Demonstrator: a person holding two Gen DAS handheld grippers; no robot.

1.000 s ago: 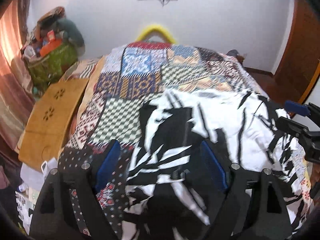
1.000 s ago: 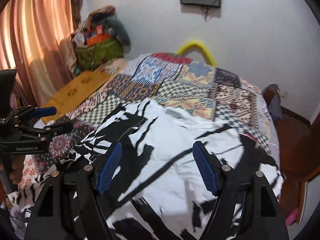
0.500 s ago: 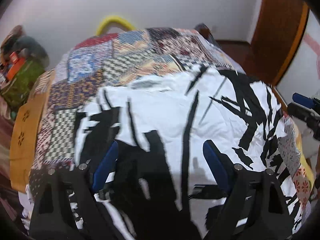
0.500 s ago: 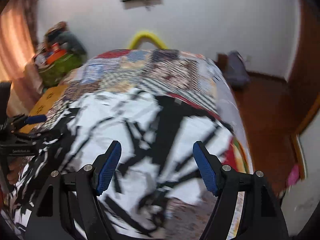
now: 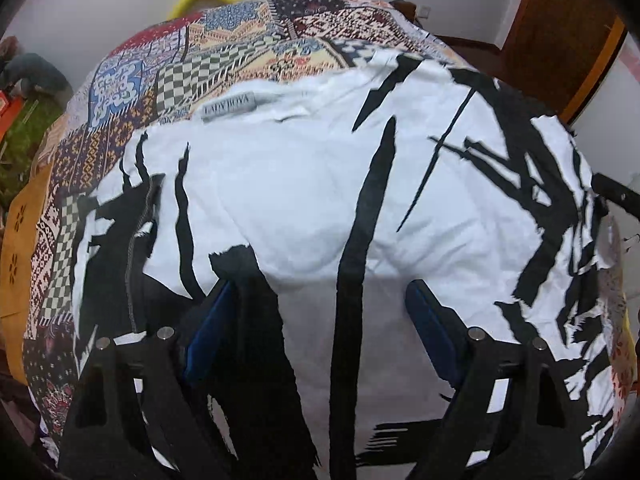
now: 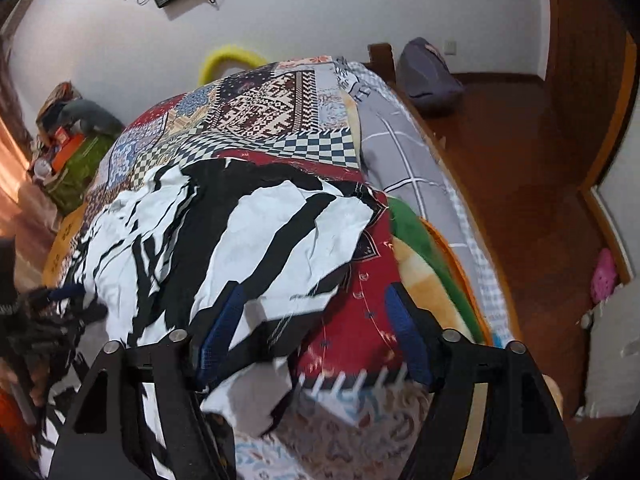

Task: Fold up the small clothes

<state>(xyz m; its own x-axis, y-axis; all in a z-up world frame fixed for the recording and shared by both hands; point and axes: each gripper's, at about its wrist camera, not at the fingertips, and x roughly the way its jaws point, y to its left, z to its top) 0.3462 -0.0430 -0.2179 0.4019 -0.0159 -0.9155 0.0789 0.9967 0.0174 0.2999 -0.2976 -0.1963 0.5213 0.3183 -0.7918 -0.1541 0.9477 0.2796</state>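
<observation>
Patchwork bedding fills both views, and on it my left gripper (image 5: 316, 304) hangs wide over the middle of the black-and-white shirt (image 5: 304, 184), nothing pinched, while my right gripper (image 6: 316, 316) is closing with the shirt's right-hand corner loose between its jaws, pads not yet pressing. From the left tool the shirt runs crosswise, label (image 5: 229, 107) at its far edge, so the right hand is nearer a free edge. Beyond that corner the bed (image 6: 416, 184) drops to wooden floor (image 6: 520, 184); open room lies toward the far end.

both claws lower over garment (image 5: 304, 184), right claw (image 6: 316, 332) closing
</observation>
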